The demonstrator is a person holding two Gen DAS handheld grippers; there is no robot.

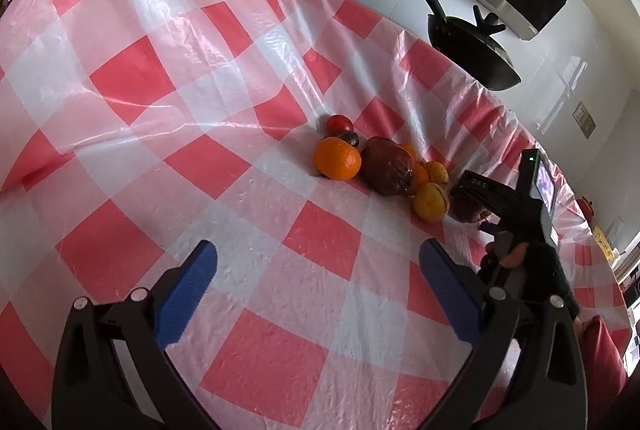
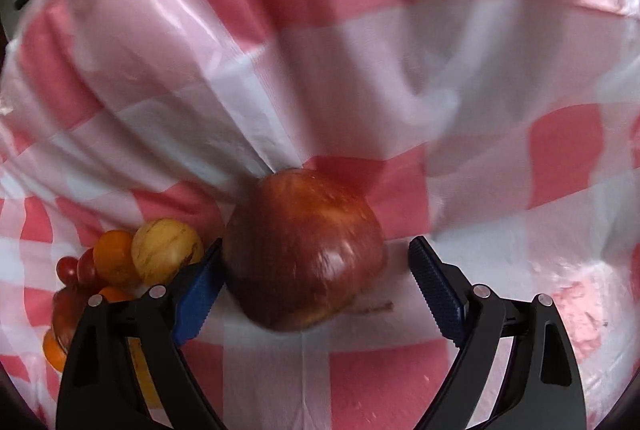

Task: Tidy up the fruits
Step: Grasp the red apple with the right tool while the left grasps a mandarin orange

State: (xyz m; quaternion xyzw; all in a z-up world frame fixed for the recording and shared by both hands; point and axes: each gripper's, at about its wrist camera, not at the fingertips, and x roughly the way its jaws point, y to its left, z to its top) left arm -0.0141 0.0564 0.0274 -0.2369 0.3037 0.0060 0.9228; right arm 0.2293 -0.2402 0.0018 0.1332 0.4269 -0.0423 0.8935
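Where the red-and-white checked plastic cloth (image 1: 248, 78) drapes over the tabletop, it lies glossy and creased, with long folds running across it and its far edge bunched against a white wall. A black frying pan (image 1: 472, 46) with a long handle sits beyond that edge, under a dark, steel-trimmed unit.

The fruits lie in a tight cluster on the cloth: a round, pebbly orange (image 1: 337, 159), a small red fruit (image 1: 339, 123) behind it, a large wrinkled dark-red fruit (image 1: 387, 166) touching the orange, and two yellow, faintly striped fruits (image 1: 431, 201) beside it, with smaller orange ones tucked between.

At the right end of the cluster lies a big, shiny red apple (image 2: 304, 254), smooth with pale flecks, resting on the cloth. The right tongs (image 2: 316, 286) stand wide around it: the left blue ribbed pad (image 2: 198, 294) seems to touch its skin, though blur makes this uncertain, while the other pad stands clearly apart, so nothing is gripped. A yellow fruit (image 2: 166, 246) sits just beside that left pad.

The left tongs (image 1: 318, 294) hang open and empty over bare cloth, well short of the cluster.
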